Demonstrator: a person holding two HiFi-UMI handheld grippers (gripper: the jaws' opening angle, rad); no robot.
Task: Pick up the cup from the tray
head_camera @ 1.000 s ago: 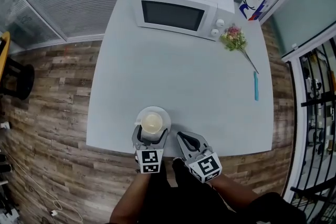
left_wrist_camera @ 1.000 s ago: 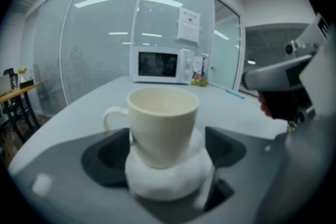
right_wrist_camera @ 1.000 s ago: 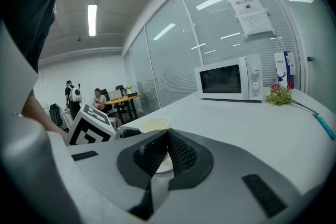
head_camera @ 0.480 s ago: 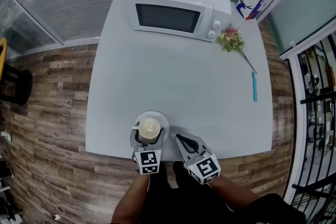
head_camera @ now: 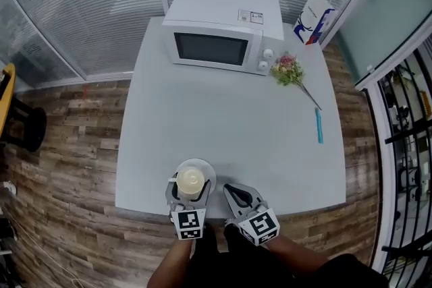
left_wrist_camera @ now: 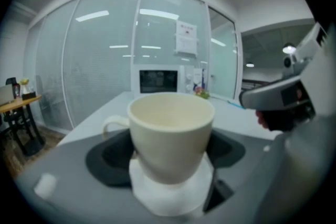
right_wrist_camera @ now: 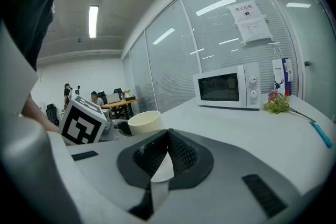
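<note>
A cream cup (head_camera: 191, 179) with a handle on its left stands upright between the jaws of my left gripper (head_camera: 190, 188), which is shut on it. It is held over the near-left part of a white round tray (head_camera: 206, 168) near the table's front edge. In the left gripper view the cup (left_wrist_camera: 170, 126) fills the middle, gripped low on its body by my left gripper (left_wrist_camera: 170, 170). My right gripper (head_camera: 232, 191) is just right of the tray, shut with nothing in it. Its view shows my right gripper (right_wrist_camera: 168, 136) with pads together and the cup (right_wrist_camera: 144, 122) off to the left.
A white microwave (head_camera: 219, 30) stands at the far side of the white table (head_camera: 229, 118). A small flower bunch (head_camera: 289, 71) and a blue pen (head_camera: 318, 125) lie at the right. A paper bag (head_camera: 313, 18) stands on the floor beyond, with glass walls behind it.
The cup, held in my left gripper, has shifted from the tray's middle toward its near-left edge. The head view has moved, so the table now sits lower in the frame. The right gripper has stayed shut.
</note>
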